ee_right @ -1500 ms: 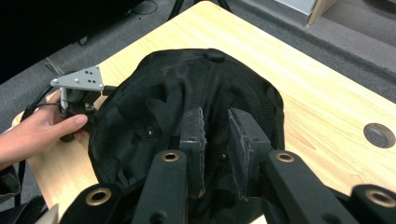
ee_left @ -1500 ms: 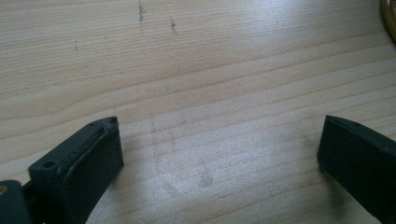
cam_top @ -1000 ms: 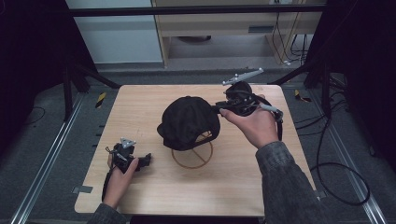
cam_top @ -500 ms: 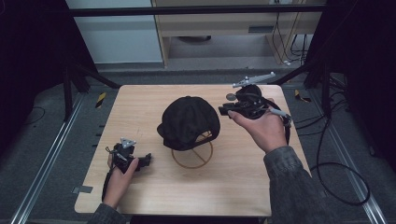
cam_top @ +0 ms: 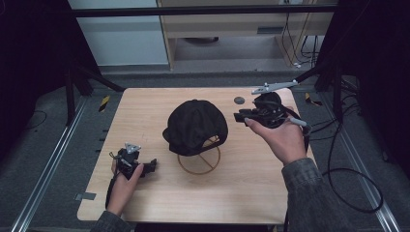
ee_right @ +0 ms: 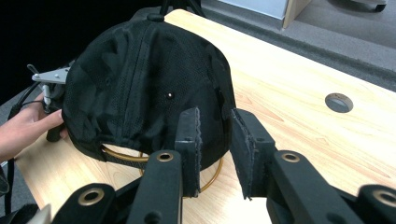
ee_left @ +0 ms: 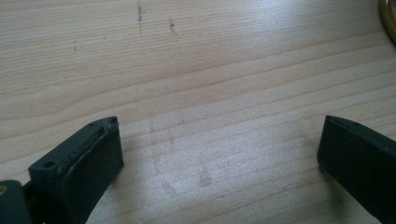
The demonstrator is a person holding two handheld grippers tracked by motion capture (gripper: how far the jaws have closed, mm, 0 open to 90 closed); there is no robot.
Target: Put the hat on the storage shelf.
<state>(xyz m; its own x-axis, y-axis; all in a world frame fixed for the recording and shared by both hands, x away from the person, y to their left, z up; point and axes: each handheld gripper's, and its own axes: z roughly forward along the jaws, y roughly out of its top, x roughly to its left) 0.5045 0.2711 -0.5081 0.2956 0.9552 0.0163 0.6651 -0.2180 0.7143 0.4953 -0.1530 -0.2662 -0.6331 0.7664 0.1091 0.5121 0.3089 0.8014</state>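
Note:
A black cap (cam_top: 196, 125) sits on a gold wire stand (cam_top: 200, 162) in the middle of the wooden table (cam_top: 145, 111). My right gripper (cam_top: 239, 117) hovers just right of the cap, apart from it and pointing at it. In the right gripper view the cap (ee_right: 140, 79) and the stand (ee_right: 210, 179) lie beyond my right gripper (ee_right: 215, 116). Its jaws stand a narrow gap apart, have just been opening a little, and hold nothing. My left gripper (cam_top: 151, 166) rests near the front left of the table. In its own view my left gripper (ee_left: 219, 135) is wide open over bare wood.
A round hole (cam_top: 239, 100) is in the table behind the right gripper, also the hole (ee_right: 338, 102) at the right. Cables (cam_top: 348, 159) trail off the table's right side. A shelf unit (cam_top: 232, 29) stands beyond the far edge. Dark frame rails flank the table.
My right gripper has drawn back to the right, away from the cap's rear edge. The cap and the left gripper have stayed put.

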